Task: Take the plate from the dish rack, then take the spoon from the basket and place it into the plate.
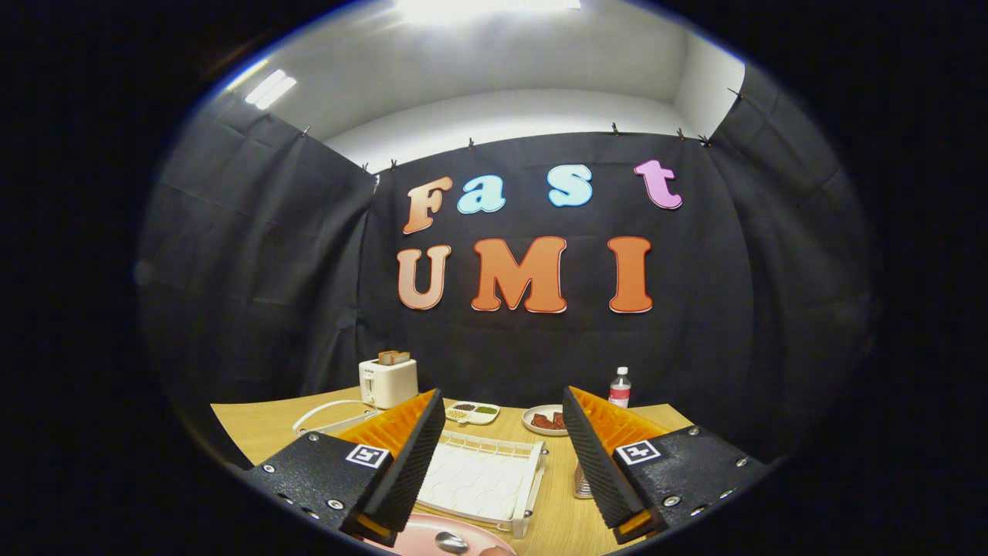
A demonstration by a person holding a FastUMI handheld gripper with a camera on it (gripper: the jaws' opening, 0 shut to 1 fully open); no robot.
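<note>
My gripper (pixel 503 400) is open, held level above the wooden table (pixel 255 432), with nothing between its fingers. Below and between the finger bases lies the pink plate (pixel 421 537), only its far rim showing. On it rests a shiny metal spoon bowl (pixel 451 542); the handle is hidden. Ahead, between the fingers, the white dish rack (pixel 482 479) lies on the table with no dish in it. A metal mesh basket (pixel 583 483) stands right of the rack, mostly hidden behind my right finger (pixel 598 455).
A white toaster (pixel 388 381) with toast stands at the back left, a white cord (pixel 324 417) beside it. Further back are a divided dish of condiments (pixel 472 412), a small plate of dark food (pixel 544 419) and a water bottle (pixel 620 388).
</note>
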